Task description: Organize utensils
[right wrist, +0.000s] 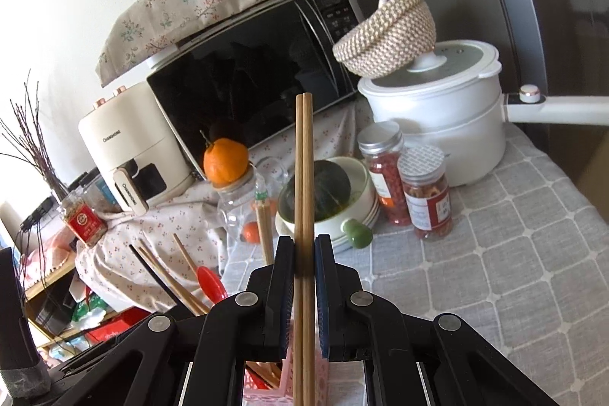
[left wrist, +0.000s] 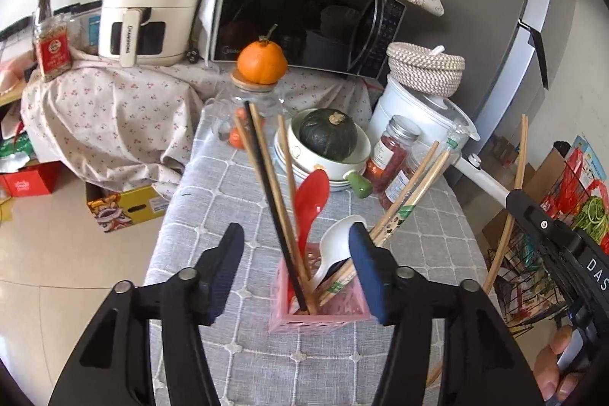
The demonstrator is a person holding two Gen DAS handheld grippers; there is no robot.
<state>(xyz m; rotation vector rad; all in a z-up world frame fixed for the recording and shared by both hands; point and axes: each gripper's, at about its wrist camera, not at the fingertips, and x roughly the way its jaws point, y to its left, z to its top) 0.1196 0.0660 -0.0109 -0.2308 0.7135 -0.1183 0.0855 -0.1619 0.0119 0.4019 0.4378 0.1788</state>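
On the desk (left wrist: 236, 185), in the left wrist view, I see my left gripper (left wrist: 297, 269) with its jaws released, spread to either side of the pink holder (left wrist: 323, 311) and not touching it. The holder stands upright on the grey checked cloth and carries a black chopstick (left wrist: 272, 204), several wooden chopsticks (left wrist: 403, 200), a red spoon (left wrist: 310, 204) and a white spoon (left wrist: 335, 246), all leaning out of its top. Behind it sit a stack of bowls (left wrist: 323, 162) with a dark green squash (left wrist: 328, 135) on top. At the far right edge, my right gripper's black body shows, with a thumb below it.

In the right wrist view, my right gripper (right wrist: 304, 292) has its jaws clenched on a pair of wooden chopsticks (right wrist: 304, 177), held upright and side by side, their lower ends over the pink holder (right wrist: 323, 379) just below.
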